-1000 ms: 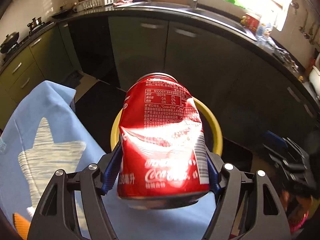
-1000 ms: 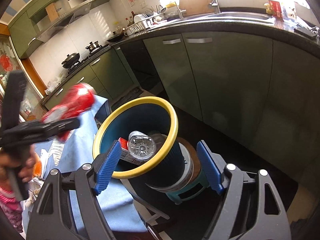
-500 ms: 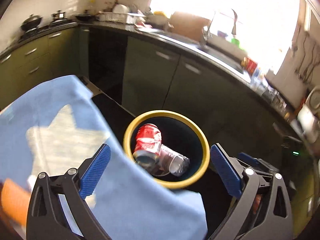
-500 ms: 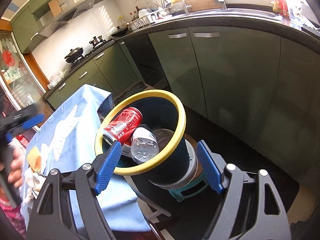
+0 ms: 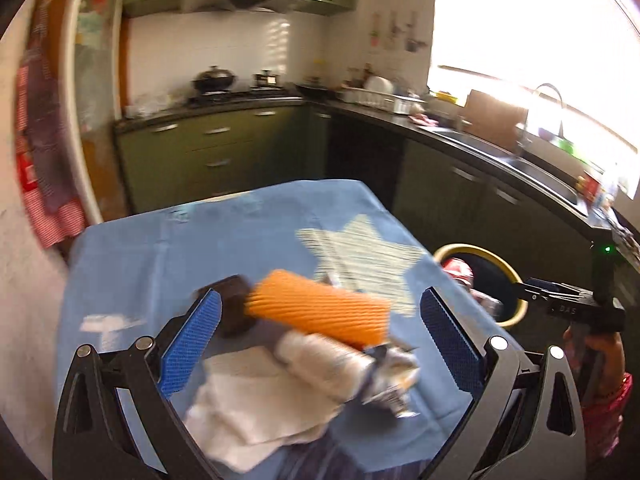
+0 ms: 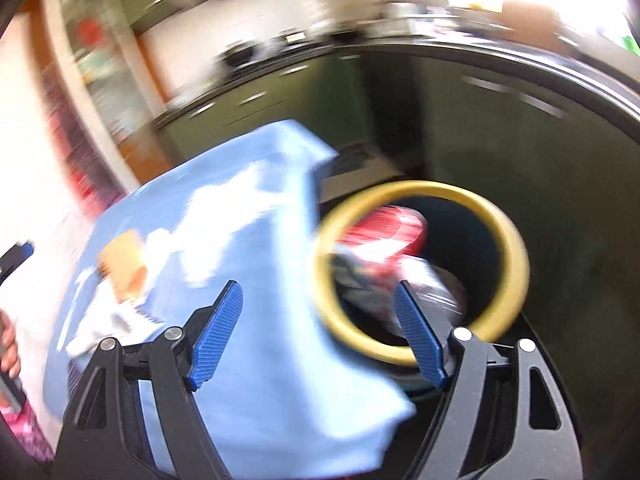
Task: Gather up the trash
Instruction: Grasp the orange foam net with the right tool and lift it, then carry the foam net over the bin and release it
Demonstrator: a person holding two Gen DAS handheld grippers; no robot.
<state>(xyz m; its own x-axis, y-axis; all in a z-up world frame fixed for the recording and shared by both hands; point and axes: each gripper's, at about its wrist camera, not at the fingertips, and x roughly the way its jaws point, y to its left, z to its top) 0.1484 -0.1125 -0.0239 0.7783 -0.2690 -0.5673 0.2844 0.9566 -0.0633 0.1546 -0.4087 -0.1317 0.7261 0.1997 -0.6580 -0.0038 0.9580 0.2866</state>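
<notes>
Left wrist view: the left gripper [image 5: 318,336], jaws wide apart and empty, hovers over the orange ribbed sleeve [image 5: 320,306] on the blue tablecloth [image 5: 168,252]; centre it before closing. Right wrist view: the right gripper [image 6: 318,330] is open and empty, and the red can [image 6: 384,230] lies in the yellow-rimmed bin [image 6: 508,232].

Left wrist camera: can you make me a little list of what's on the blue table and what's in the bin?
table cover: blue cloth with a pale star
trash on table: orange ribbed sleeve, white tissues, crumpled silver wrapper, a dark round thing, blurred
bin: yellow-rimmed bin, beside the table's right edge
in bin: red can, clear plastic bottle
left gripper: jaws wide open, empty, over the table trash
right gripper: jaws open, empty
</notes>
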